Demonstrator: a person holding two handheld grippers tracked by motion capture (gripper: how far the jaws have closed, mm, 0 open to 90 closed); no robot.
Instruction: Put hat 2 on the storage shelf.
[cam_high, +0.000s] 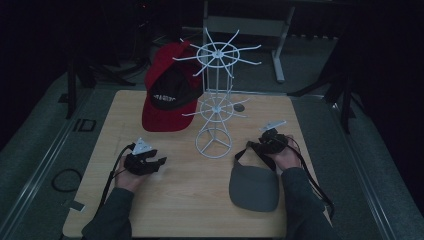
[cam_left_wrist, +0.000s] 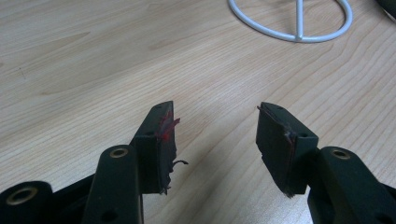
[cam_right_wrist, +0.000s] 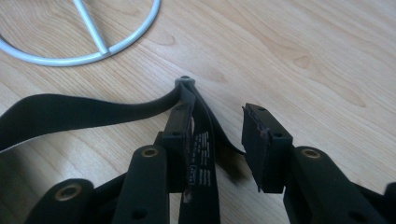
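While right claw (cam_right_wrist: 217, 142) straddles strap (cam_right_wrist: 201, 154), table edge (cam_high: 306, 150) near.

- White lettering is seen on the black inside of the red cap (cam_high: 167, 82) in the high view; it is too small to be read.
- A white printed label is seen on the black strap (cam_right_wrist: 201, 154) in the right gripper view; the characters are blurred and cannot be made out.
- No other text, brand or number can be read.
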